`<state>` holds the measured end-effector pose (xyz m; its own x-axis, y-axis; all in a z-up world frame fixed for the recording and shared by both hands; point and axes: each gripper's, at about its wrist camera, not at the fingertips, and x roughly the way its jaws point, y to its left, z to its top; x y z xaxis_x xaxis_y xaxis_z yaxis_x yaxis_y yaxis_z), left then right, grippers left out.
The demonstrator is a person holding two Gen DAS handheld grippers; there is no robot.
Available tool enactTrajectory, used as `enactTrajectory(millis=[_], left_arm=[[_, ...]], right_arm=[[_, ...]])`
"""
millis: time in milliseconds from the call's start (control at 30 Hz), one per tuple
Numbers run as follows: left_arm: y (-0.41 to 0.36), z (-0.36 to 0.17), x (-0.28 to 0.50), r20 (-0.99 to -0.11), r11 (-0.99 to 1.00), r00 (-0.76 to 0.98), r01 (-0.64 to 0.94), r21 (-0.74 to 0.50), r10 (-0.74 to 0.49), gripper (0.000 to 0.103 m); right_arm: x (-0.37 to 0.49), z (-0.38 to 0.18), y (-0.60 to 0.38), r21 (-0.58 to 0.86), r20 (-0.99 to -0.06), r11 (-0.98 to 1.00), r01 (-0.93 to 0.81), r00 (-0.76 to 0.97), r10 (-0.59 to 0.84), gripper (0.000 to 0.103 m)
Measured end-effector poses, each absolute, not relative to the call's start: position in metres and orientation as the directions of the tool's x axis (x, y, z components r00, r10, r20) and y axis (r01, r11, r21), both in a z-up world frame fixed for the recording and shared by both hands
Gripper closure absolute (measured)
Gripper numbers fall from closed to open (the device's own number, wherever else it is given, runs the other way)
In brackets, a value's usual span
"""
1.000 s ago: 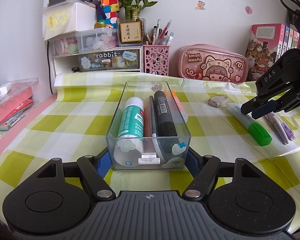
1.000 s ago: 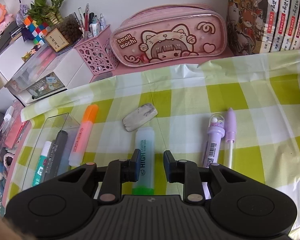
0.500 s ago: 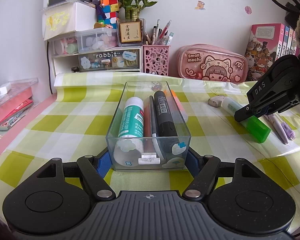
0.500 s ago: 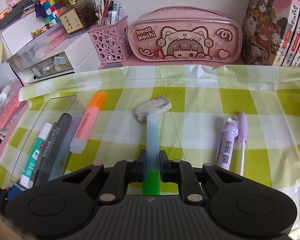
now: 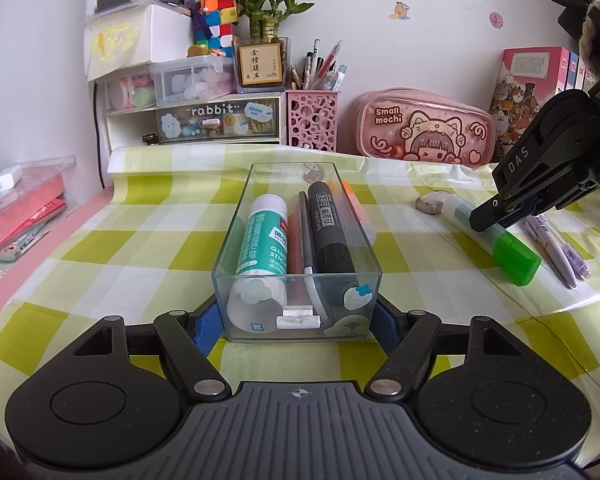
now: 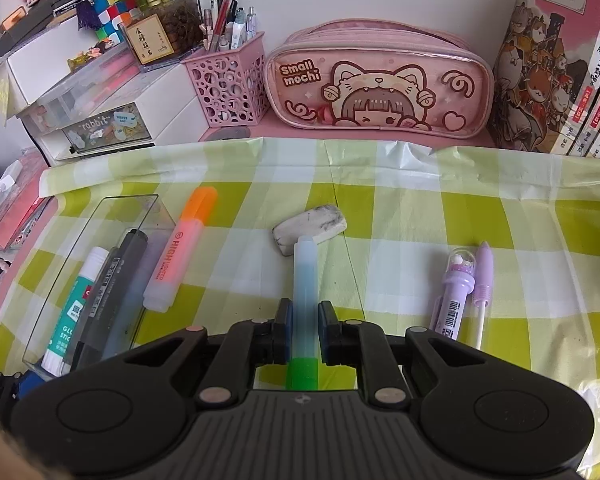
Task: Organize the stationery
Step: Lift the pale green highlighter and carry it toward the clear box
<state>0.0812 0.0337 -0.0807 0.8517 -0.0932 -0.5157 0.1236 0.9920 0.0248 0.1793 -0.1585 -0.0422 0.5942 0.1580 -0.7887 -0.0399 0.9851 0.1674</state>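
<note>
A clear plastic box [image 5: 236, 216] stands on the checked cloth and holds a glue stick [image 5: 262, 236], a black marker [image 5: 328, 224] and thin pens. My left gripper [image 5: 296, 316] is shut on the box's near end. My right gripper [image 6: 304, 330] is shut on a green highlighter [image 6: 305, 280] and holds it just above the cloth; it also shows in the left wrist view [image 5: 496, 216]. An orange highlighter [image 6: 180, 248] lies beside the box. A used eraser [image 6: 310, 228] and two purple pens [image 6: 466, 288] lie on the cloth.
A pink pencil case [image 6: 380, 80], a pink pen holder [image 6: 228, 84], white drawers [image 5: 204, 120] and books [image 6: 560, 80] line the back wall. A stack of folders [image 5: 16, 212] lies at the left edge.
My right gripper closed on the green highlighter and lifted it slightly, turning it in line with the fingers. The left gripper and the box have not moved.
</note>
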Motion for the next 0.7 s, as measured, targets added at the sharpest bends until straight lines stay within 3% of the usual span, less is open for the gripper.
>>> enactTrajectory(millis=[700], left_arm=[[0.0337,-0.0806,0.0812,-0.516,0.992,0.852,0.124,0.025,-0.094,0.031]], right_arm=[[0.1840,-0.0414,-0.1620,0.239,-0.797,0.971,-0.004,0.570,0.199,0.097]])
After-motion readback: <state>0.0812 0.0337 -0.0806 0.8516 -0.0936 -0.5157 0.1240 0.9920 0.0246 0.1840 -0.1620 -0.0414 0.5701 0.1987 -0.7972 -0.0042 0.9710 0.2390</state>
